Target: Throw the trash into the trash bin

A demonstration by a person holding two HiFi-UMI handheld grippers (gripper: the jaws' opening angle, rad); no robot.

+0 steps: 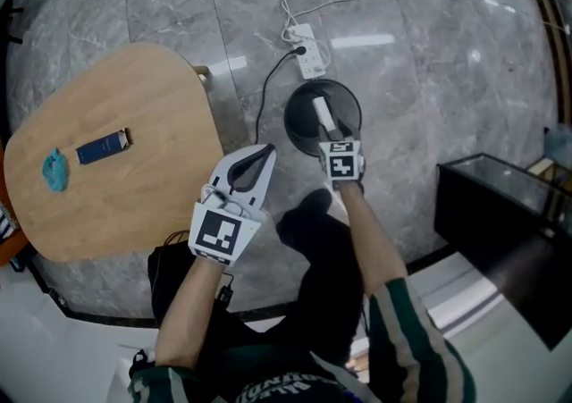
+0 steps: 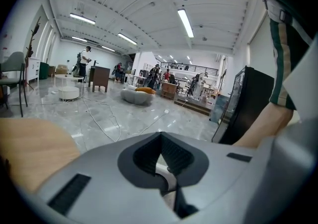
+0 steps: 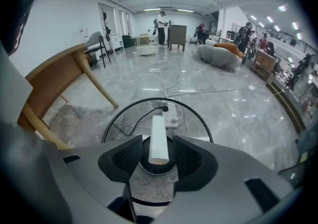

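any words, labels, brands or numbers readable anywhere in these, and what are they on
No text can be read in any view.
Dark blue pack on the wooden table: any print is too small to read.
Left marker cube and right marker cube: black-and-white square patterns only, no letters.
White box: no print visible.
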